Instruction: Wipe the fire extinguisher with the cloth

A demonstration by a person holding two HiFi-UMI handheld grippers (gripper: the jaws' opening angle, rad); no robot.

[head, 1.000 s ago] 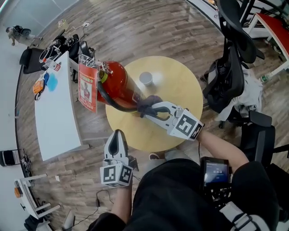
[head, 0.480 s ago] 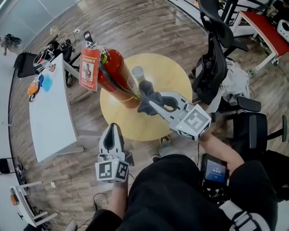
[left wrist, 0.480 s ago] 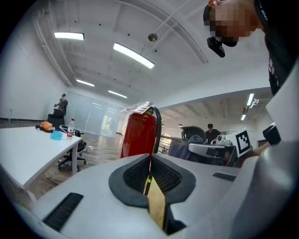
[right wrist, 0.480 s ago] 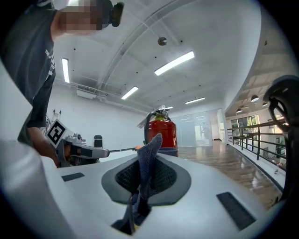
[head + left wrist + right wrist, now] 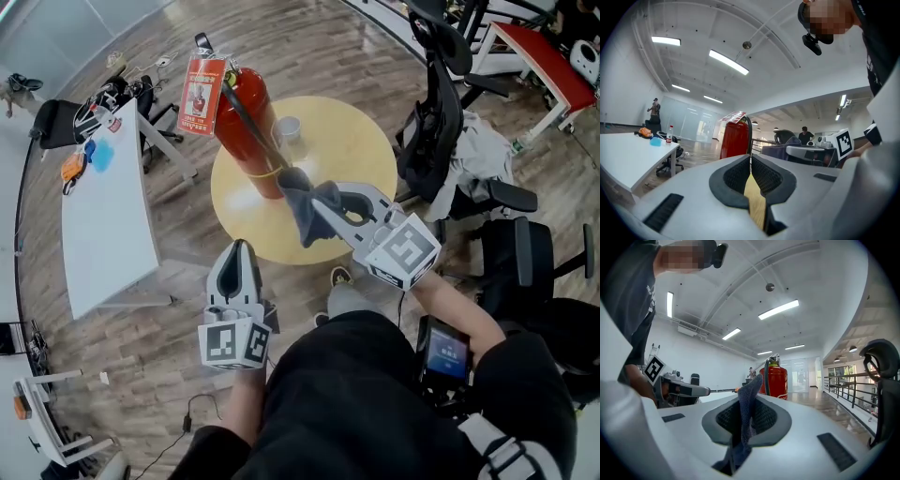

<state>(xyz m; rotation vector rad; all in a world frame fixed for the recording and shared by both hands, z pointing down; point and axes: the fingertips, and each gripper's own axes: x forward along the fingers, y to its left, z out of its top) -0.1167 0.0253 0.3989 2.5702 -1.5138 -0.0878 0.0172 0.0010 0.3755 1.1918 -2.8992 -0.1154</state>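
Red fire extinguisher (image 5: pixel 258 103) upright at the far left edge of a round wooden table (image 5: pixel 347 150), upper centre of the head view. Red tag (image 5: pixel 202 96) hung at its top, print too small to read, covering part of the valve and handle. Black hose (image 5: pixel 246 120) slanting down across the cylinder, lower end lost under the cloth. Base of the cylinder partly covered by that cloth; contact between the two impossible to settle from above.

Dark grey-blue cloth (image 5: pixel 305 202) bunched just below and right of the extinguisher's base, pinched in the closed jaws of the right gripper (image 5: pixel 328 204), fingertips buried in the folds. In the right gripper view, cloth (image 5: pixel 749 399) rising out of the jaw slit and masking the left edge of the extinguisher (image 5: pixel 780 380); bottom of the cylinder cut off by the gripper's own body.

Left gripper (image 5: pixel 242 248) lower left of centre, at the table's near edge in the picture, well apart from the extinguisher, jaws pressed together on nothing. In its own view, only the upper part of the extinguisher (image 5: pixel 735 140) above the jaws.

Pale cup (image 5: pixel 287 128) on the table just right of the extinguisher. Long white desk (image 5: pixel 103 225) at the left; black office chair (image 5: pixel 436 122) at the upper right, draped with dark gear hard to make out.
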